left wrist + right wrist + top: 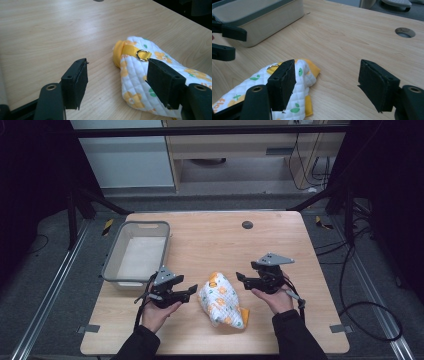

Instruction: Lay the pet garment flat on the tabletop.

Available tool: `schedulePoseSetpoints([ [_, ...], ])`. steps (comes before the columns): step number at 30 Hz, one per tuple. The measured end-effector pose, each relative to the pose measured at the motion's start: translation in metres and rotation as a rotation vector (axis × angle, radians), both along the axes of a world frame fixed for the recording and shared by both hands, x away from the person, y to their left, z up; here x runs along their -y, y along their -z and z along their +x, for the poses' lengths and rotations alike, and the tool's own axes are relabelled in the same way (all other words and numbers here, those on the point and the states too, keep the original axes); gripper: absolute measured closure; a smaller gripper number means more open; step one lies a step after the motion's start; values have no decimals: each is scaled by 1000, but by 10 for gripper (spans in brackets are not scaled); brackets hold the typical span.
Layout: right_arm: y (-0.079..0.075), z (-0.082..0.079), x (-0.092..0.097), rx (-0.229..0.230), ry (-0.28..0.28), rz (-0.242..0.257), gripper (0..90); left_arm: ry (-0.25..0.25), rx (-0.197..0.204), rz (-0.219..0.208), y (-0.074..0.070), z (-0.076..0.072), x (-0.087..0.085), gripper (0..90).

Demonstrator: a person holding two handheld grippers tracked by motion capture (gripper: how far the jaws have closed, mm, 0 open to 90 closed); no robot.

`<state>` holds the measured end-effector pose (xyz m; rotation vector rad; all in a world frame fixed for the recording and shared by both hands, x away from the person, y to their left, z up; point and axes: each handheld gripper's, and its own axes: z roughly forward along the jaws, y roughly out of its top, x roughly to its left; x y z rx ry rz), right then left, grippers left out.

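A quilted white cloth piece [220, 300] with orange flowers, yellow trim and a small metal ring [143, 55] lies at the front middle of the wooden table [210, 240]. My left gripper [192, 290] is just to its left and open; in the left gripper view [117, 66] its right jaw hangs over the cloth [132, 75] and its left jaw over bare wood. My right gripper [240, 279] is open just right of the cloth's far end. In the right gripper view [327, 67] the cloth [304, 73] lies behind the left jaw, with bare wood between the jaws.
A grey basin [112, 265] with a pale lining stands at the table's left, close behind the left hand, and also appears in the right gripper view [267, 22]. A round cable hole [247, 224] sits near the far edge. Cables lie on the floor to the right.
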<state>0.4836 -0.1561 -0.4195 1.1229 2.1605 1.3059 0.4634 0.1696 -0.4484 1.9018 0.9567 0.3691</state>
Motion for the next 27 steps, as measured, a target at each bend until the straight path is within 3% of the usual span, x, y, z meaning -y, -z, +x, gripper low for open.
schedulePoseSetpoints([
  [3, 3, 0, -5, -7, -8, -5, 302, 10, -13, 11, 4, 0, 2, 328],
  [5, 8, 1, -11, -20, -18, -8, 312, 27, -28, 46, 11, -1, 7, 330],
  [16, 27, 5, -36, -55, -64, -61, 323, 77, -77, 86, 28, -1, 15, 340],
  [19, 34, 6, -42, -76, -74, -56, 327, 90, -82, 102, 31, -1, 17, 340],
  [27, 48, 7, -51, -121, -106, -93, 383, 119, -108, 98, 36, 0, 21, 362],
])
